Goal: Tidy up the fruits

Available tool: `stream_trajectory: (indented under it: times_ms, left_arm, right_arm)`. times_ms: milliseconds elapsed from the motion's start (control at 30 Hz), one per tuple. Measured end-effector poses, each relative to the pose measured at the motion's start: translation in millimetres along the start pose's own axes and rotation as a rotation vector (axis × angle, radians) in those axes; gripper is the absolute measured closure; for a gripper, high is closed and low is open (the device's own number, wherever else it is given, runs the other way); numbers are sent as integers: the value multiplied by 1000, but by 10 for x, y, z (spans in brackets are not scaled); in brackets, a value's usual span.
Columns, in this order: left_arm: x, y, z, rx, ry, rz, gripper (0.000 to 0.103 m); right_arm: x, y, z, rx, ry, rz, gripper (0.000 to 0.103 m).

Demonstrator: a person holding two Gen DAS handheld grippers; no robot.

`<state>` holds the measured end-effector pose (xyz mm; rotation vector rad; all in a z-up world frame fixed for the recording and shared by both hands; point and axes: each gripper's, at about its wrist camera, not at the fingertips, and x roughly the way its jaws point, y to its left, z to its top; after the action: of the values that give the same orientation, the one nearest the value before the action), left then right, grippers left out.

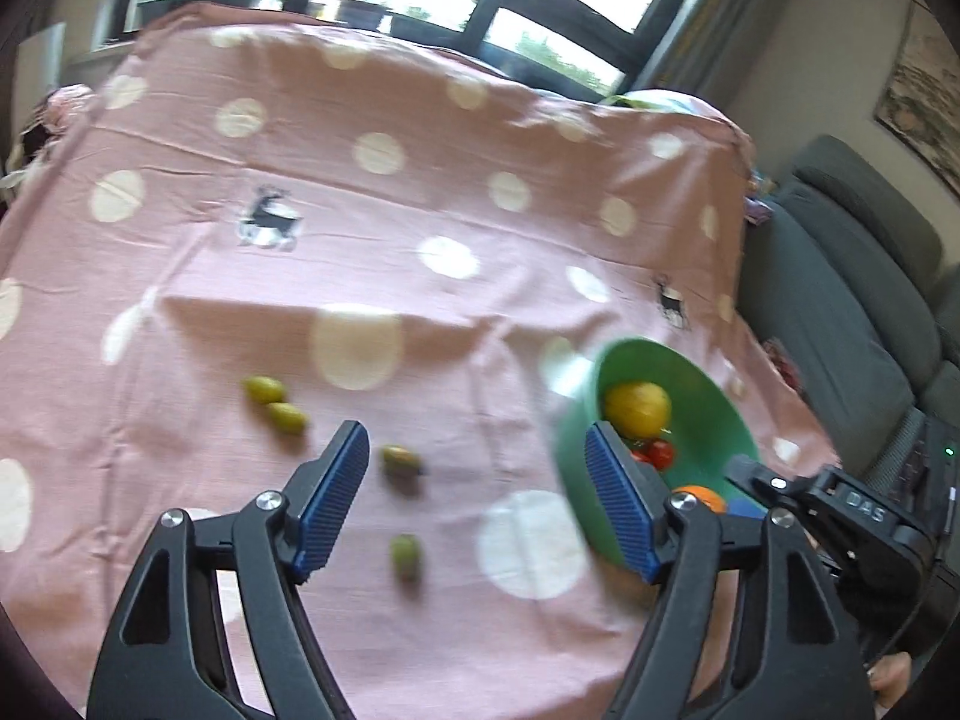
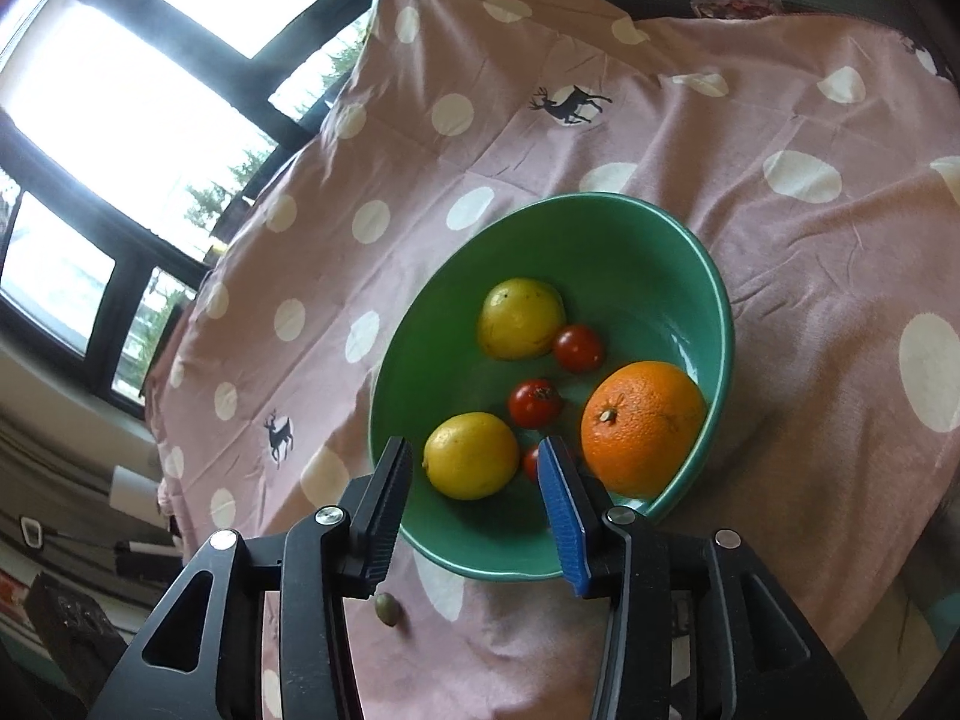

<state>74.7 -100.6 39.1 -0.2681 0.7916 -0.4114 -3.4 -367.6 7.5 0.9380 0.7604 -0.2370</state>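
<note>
While my left gripper (image 1: pixel 474 498) hangs over the pink cloth (image 1: pixel 372 228) with its jaws spread wide and nothing between them, the small green fruits lie scattered just ahead of it. The nearest one (image 1: pixel 401 459) sits a little past my left finger's tip, slightly left of the midline between the jaws. Another (image 1: pixel 405 555) lies closer in, on the cloth below the gap itself, its long axis running roughly along my pointing line. Two more (image 1: pixel 275 403) lie touching each other, farther off to the left. I judge these four are what is left to gather.

The bowl (image 1: pixel 696 378) stands to the right of my left jaws, my right finger overlapping its near rim in this view. In it I see two lemons (image 2: pixel 471 455), an orange (image 2: pixel 642 426) and some small red tomatoes (image 2: pixel 535 402).

My right gripper (image 2: pixel 474 480) hovers above the bowl's near rim, jaws parted and empty, one lemon showing in the gap but untouched as far as I can tell. From that side only one green fruit (image 2: pixel 385 607) shows, low beside the left finger.

So the left hand is plainly the nearer to the loose fruits; my next reach, I think, wants a short drop onto the fruit under the gap, jaws straddling its narrow width.
</note>
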Motion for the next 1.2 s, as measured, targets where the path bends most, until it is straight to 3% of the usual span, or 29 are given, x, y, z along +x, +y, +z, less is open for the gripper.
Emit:
stream_trajectory:
  times_ms: [167,333,500,600,700,833,933,1200]
  left_arm:
    - [-48,487,49,-86,-30,134,27]
    - [-38,877,70,-188,-13,185,29]
    - [77,1061,57,-249,25,184,33]
    - [224,1146,63,-290,64,170,46]
    - [382,1215,74,-317,118,163,56]
    - [542,1261,87,-355,163,121,58]
    - [651,1276,97,-376,194,108,59]
    - [813,1250,125,-402,226,89,59]
  right_arm:
    - [80,203,-74,-59,32,3,57]
    - [168,527,-205,-165,60,-22,57]
    - [391,871,-361,-275,125,43,58]
    - [645,1039,-453,-325,192,84,58]
    - [972,1170,-561,-373,265,68,58]
    - [1322,1244,-669,-423,338,-2,65]
    - [1419,1256,-694,-470,336,-61,66]
    - [1551,1236,-749,-497,368,-68,66]
